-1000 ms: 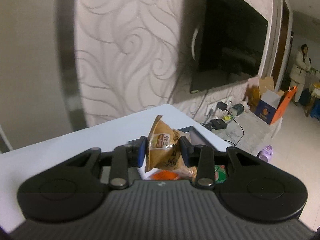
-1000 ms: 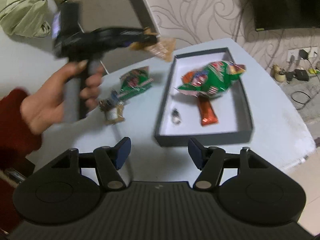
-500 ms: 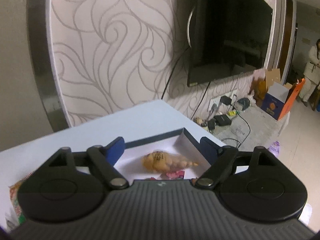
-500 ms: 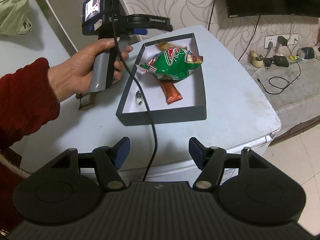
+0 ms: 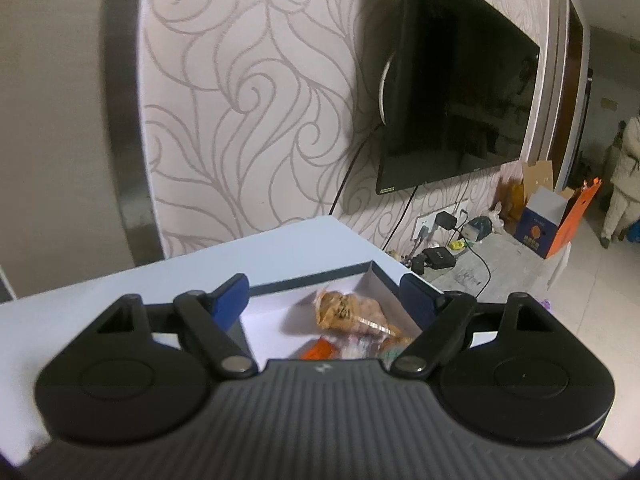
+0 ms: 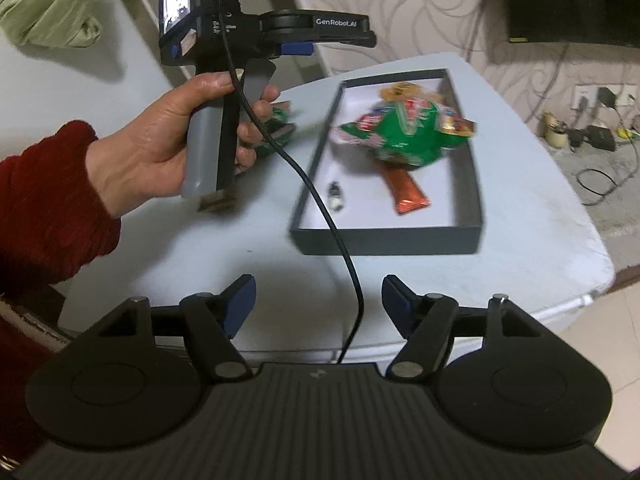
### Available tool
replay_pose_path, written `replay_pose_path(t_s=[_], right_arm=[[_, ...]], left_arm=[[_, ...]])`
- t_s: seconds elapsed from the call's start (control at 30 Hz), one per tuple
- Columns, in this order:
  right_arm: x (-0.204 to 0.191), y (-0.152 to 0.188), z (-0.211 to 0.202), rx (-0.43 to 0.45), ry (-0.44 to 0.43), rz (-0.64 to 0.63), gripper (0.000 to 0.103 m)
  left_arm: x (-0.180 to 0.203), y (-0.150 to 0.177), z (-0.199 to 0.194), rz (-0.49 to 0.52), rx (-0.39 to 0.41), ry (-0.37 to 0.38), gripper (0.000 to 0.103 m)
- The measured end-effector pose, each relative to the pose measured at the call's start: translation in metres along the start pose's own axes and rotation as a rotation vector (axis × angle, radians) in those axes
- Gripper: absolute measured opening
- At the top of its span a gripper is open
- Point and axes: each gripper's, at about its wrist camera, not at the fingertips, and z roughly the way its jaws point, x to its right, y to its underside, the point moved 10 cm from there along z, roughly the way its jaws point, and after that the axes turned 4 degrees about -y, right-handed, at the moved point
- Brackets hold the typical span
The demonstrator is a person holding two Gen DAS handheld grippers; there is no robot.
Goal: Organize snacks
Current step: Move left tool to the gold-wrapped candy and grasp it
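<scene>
Right gripper (image 6: pixel 318 306): jaws spread, just been widening, nothing between them; it hangs over the table's (image 6: pixel 520 208) near edge. Beyond it, a dark tray (image 6: pixel 384 241) sits towards the table's right side, holding a green snack bag (image 6: pixel 404 136), an orange bar (image 6: pixel 406 190) partly under it, a small wrapped sweet (image 6: pixel 335 197) and a tan packet (image 5: pixel 348 312) at the far end. Left hand (image 6: pixel 160 148) holds the left gripper (image 5: pixel 322 296) above the tray's far left edge: jaws wide apart, empty. A green packet (image 6: pixel 278 130) lies outside the tray, behind that hand.
</scene>
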Motion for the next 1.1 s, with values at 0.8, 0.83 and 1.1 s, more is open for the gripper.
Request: replay_pose_path(t_s=[0.8,0.83,1.1], right_arm=[[-0.116,0.004,0.073,-0.124,-0.173,-0.111,0.08],[-0.117,0.005,0.071,-0.12,-0.168,-0.111,0.08],[-0.107,0.0,0.054,-0.078,-0.101,-0.07,0.08]], left_arm=[[-0.223,0.122,-0.076,-0.137,-0.139,-0.311,0.063],[-0.223,0.122,-0.072,-0.155,-0.144,-0.294,0.064],[-0.202,0.141,-0.044,-0.144,-0.202,-0.204,0.055]])
